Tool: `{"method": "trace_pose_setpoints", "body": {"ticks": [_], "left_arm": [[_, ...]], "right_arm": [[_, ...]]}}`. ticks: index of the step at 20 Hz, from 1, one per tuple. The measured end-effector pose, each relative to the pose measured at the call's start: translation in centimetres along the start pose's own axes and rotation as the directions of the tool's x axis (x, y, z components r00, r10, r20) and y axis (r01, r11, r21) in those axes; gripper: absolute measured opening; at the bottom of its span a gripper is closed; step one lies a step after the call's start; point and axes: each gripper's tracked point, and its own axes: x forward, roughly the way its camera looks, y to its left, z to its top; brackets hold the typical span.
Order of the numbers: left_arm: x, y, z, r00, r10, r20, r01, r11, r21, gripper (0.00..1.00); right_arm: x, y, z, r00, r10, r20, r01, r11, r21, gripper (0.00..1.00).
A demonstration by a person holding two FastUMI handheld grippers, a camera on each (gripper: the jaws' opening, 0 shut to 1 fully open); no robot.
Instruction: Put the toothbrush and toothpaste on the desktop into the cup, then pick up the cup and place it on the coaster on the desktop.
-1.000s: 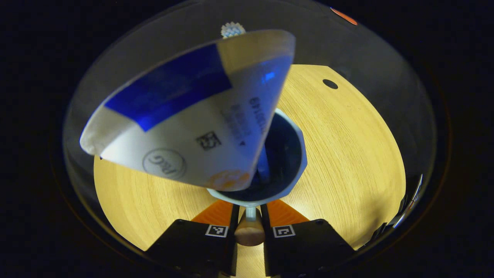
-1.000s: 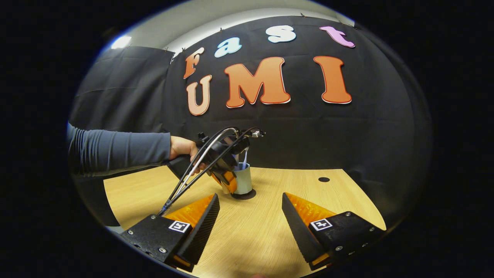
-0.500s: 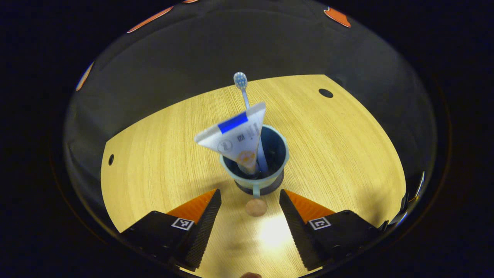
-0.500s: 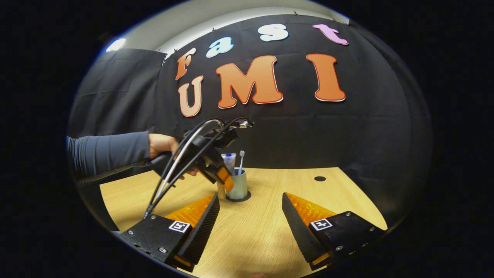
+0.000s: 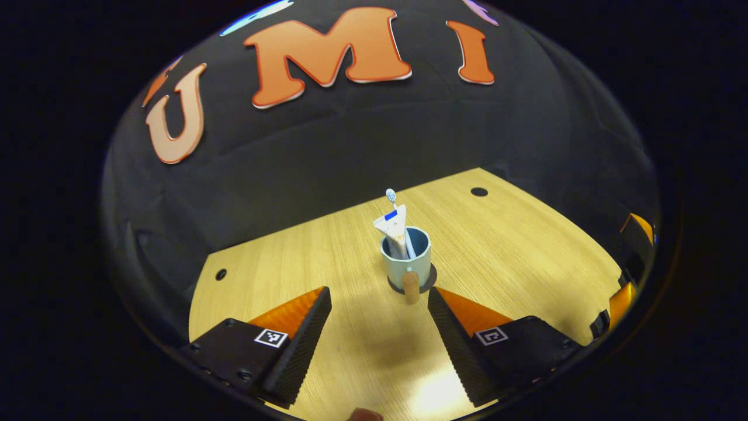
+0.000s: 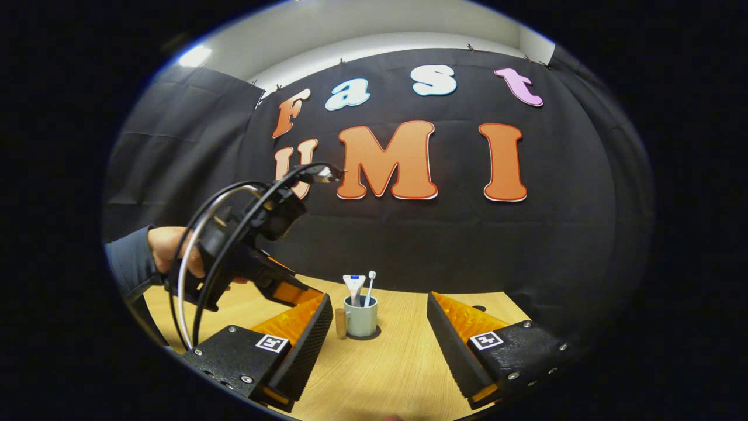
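**Q:** What does the cup (image 5: 406, 261) look like, and where does it stand?

**A:** It is a pale grey-blue cup with a darker blue interior and a side handle ending in a wooden knob (image 5: 411, 287). It stands upright on a dark round coaster (image 5: 431, 278) near the middle of the light wooden desktop (image 5: 327, 257). In the right gripper view the same cup (image 6: 360, 316) sits between that gripper's 2 fingers, farther off on the desk.

**Q:** What does the cup hold?

**A:** 2 items. A toothpaste tube (image 5: 394, 229), white with a blue band near its flat crimped end, stands cap-down and leans on the rim. Beside it a toothbrush (image 5: 391, 197) stands with its bristled head up, above the tube.

**Q:** Is any writing legible?

**A:** No; print on the tube is too small to read.

**Q:** How are the grippers set?

**A:** The left gripper (image 5: 378, 318) has its fingers spread wide, holding nothing, with the cup ahead of the gap. The right gripper (image 6: 377, 330) is likewise spread and empty. In the right gripper view the left gripper (image 6: 257, 257) appears raised to the left of the cup, held by a hand (image 6: 169, 248) in a grey sleeve.
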Motion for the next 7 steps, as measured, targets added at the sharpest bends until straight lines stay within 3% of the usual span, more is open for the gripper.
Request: {"method": "trace_pose_setpoints", "body": {"ticks": [5,6,7], "left_arm": [[-5.1,3.3,0.1,0.967,0.144,0.212,-0.129,0.988,-0.082,1.0],[-6.1,4.1,-0.5,0.954,0.174,0.243,-0.155,0.983,-0.096,0.91],[-7.0,4.7,-1.1,0.939,0.204,0.275,-0.177,0.977,-0.12,1.0]], "right_arm": [[0.0,1.4,1.9,0.999,-0.022,0.046,0.021,1.0,0.014,0.97],[0.0,1.7,2.1,0.998,-0.023,0.056,0.022,1.0,0.018,0.97],[0.1,2.2,2.2,0.998,-0.023,0.062,0.022,1.0,0.019,0.97]]}}
